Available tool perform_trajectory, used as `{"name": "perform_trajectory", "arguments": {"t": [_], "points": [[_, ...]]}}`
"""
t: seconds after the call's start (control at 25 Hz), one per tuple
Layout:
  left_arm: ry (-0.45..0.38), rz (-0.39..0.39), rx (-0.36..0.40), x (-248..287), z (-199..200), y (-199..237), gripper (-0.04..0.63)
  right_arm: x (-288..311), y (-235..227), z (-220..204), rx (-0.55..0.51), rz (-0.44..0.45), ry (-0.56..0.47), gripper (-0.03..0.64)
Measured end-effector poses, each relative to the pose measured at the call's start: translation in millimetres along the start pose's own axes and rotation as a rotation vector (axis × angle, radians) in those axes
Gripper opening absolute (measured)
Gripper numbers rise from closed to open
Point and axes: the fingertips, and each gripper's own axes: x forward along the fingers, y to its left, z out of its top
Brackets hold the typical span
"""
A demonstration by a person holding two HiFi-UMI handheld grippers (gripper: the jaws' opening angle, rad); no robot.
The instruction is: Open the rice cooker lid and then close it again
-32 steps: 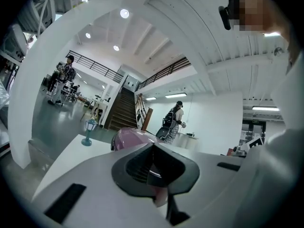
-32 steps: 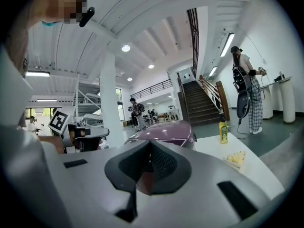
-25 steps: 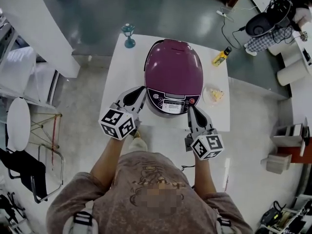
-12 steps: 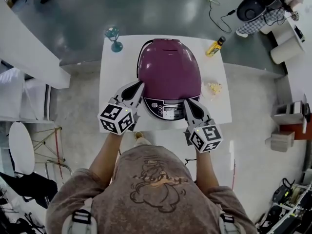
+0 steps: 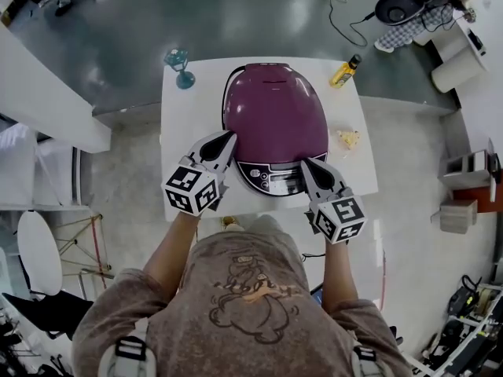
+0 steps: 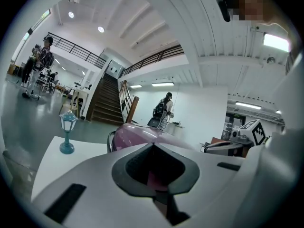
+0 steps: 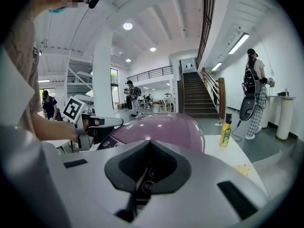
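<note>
The purple rice cooker (image 5: 275, 116) stands mid-table with its lid down and its control panel (image 5: 273, 177) facing me. My left gripper (image 5: 228, 137) is shut and empty, its tip at the cooker's front left flank; contact cannot be told. My right gripper (image 5: 306, 165) is shut too, with its tip by the panel's right end. In the left gripper view the shut jaws (image 6: 153, 144) point over the cooker's dome (image 6: 137, 132). Seen from the right gripper (image 7: 149, 142), the dome (image 7: 166, 127) and panel lie just ahead.
The white table (image 5: 177, 163) also carries a teal lantern ornament (image 5: 179, 63) at the far left corner, a yellow bottle (image 5: 344, 71) at the far right and a small snack packet (image 5: 348, 138) right of the cooker. People stand in the hall behind.
Both grippers have edged forward and a little lower along the cooker's front corners. The lid has stayed down and both jaws have stayed shut.
</note>
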Motion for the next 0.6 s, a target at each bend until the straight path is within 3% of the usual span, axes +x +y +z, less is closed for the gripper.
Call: {"name": "perform_trajectory", "arguments": {"t": [0.24,0.44,0.6], "points": [[0.0,0.001,-0.003,0.4,-0.1,-0.1,0.021,0.5,-0.5,-0.9,0.03,0.042,0.023,0.005],[0.043,0.003,0.046,3.8,-1.1,-1.4,0.021,1.1,-2.5,-1.6,0.087,0.073,0.045,0.005],[0.052,-0.005,0.042,4.3,0.5,0.0,0.021,2.4,-1.7,-0.6,0.075,0.074,0.04,0.005]]}}
